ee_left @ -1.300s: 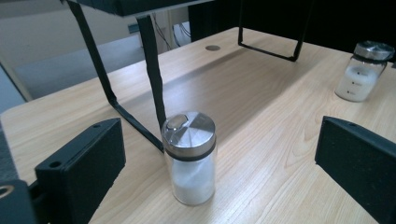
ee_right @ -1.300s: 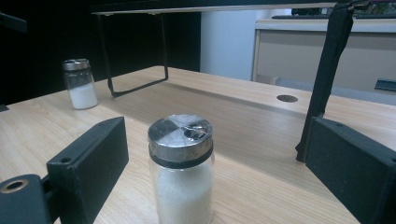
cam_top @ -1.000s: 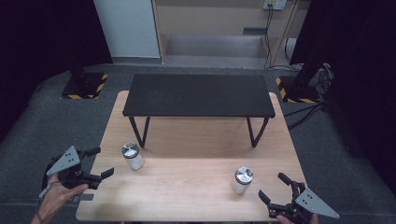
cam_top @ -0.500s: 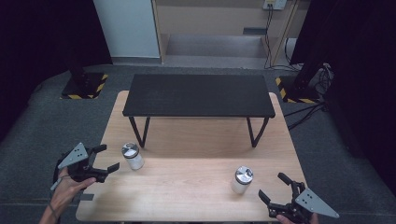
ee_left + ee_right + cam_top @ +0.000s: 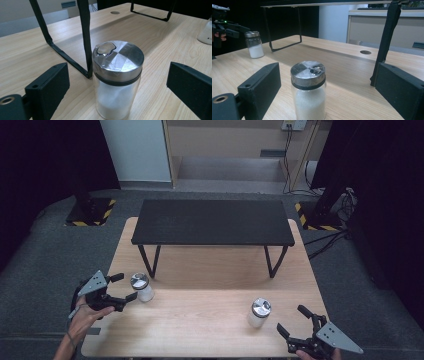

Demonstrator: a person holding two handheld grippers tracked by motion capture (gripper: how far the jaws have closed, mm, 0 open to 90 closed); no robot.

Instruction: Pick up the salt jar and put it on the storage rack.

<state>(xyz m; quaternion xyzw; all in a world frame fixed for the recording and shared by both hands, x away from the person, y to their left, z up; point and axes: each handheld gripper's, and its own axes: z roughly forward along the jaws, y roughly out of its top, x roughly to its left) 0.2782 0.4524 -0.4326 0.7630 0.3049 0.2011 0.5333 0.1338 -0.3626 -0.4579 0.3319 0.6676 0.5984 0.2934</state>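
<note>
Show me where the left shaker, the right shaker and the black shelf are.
left shaker (image 5: 141,287), high view, on its metal lid
right shaker (image 5: 259,312), high view, on its glass body
black shelf (image 5: 212,221), high view, on its top board

At the lower left of the high view, the person's left hand comes in from the bottom edge, forearm angled up and to the right, holding the left gripper with its grey plate on top. Its jaws point toward the right of the frame, have just been closing a little, and stand apart with nothing pressed between the pads. At the lower right corner, the right gripper points up and to the left, jaws spread wide, its hand mostly cut off by the bottom edge.
</note>
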